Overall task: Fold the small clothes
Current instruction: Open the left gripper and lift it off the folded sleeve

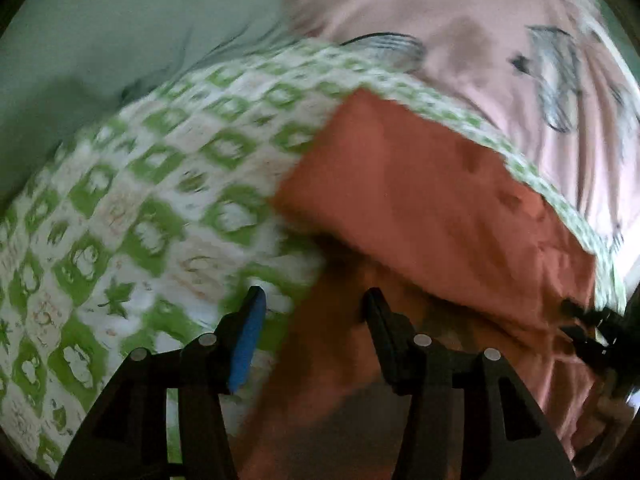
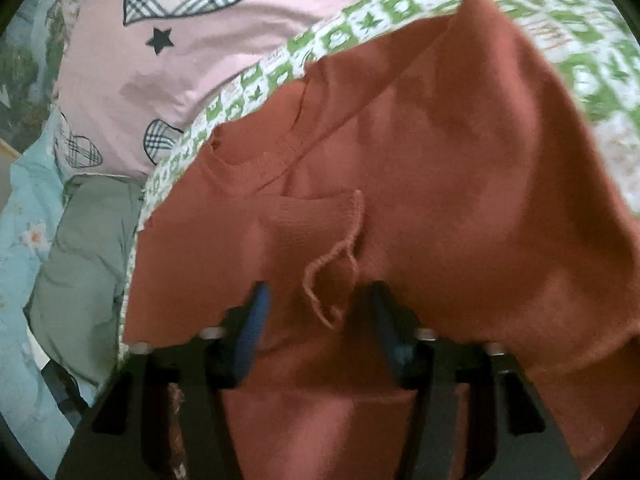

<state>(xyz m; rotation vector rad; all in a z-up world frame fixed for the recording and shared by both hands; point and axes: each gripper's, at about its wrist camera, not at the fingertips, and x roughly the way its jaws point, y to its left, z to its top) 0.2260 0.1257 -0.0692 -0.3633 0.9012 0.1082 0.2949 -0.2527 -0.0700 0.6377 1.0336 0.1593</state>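
**Rust sweater spread on the bed, both tools at its near edge**

We work over a bed: a green-and-white checked sheet (image 1: 132,208) lies under the garment, with a pink cover printed with plaid hearts (image 2: 132,76) beyond it, a grey-green cushion (image 2: 84,272) to one side and a pale blue floral quilt (image 2: 24,208) at the edge.

The task's thing is a small rust-orange knit sweater (image 2: 460,184). In the right wrist view it lies flat on the checked sheet, its ribbed neckline (image 2: 256,164) up and to the left of the tool, and a ribbed cuff with a loose strand of yarn (image 2: 332,264) folded across the front. The body of the sweater runs away from us toward the upper right, so its long axis lies roughly diagonal to our fingers.

Our right tool (image 2: 320,300) stands moderately open, with sweater fabric between the jaws; we cannot tell whether the pads touch it. Our left tool (image 1: 316,304) is open to about the same width, over the boundary where the sweater's edge (image 1: 420,208) meets the sheet; nothing is pinched. The left view is blurred.

We judge the right tool the nearer to the cuff and neckline, so the next fold likely turns on it gripping there and carrying fabric along that diagonal axis.
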